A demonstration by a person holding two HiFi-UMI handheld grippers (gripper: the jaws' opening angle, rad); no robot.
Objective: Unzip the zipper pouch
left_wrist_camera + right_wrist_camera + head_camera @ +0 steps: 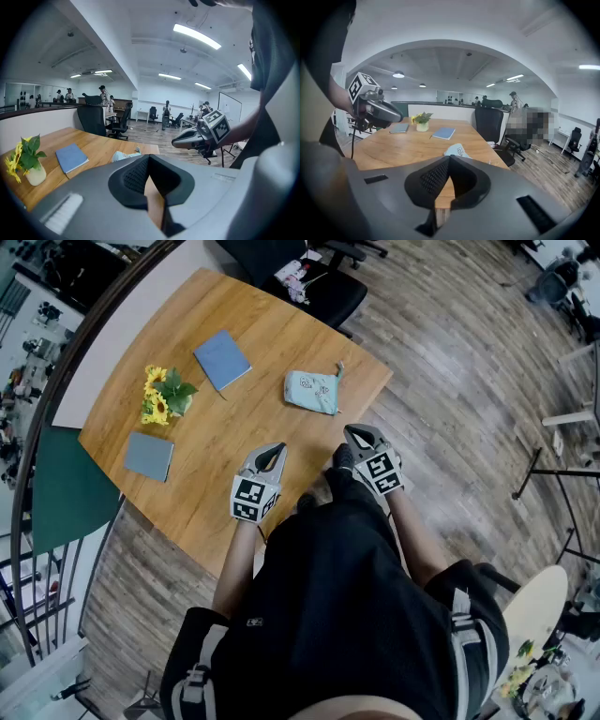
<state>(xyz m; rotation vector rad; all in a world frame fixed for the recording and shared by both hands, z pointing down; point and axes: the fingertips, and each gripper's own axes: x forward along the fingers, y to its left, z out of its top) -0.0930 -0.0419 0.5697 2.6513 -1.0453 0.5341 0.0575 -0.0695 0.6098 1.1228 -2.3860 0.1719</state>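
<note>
Readiness for unzipping. Shows zipper pouch [312, 392] flat near right-hand corner of tabletop [253, 352], untouched and seemingly zipped. Shows left tongs [278, 448] and right tongs [351, 432] at near edge, both closed on nothing, well short of pouch. Open both before reaching. Pin one fabric end with one pair, pinch zipper pull with other, and draw straight along zipper line, keeping pouch flat against tabletop.

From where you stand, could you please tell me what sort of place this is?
It looks like an open-plan office: a wooden table with a blue notebook on it, a black swivel chair beside it, and long ceiling lights over a wide shared floor.
</note>
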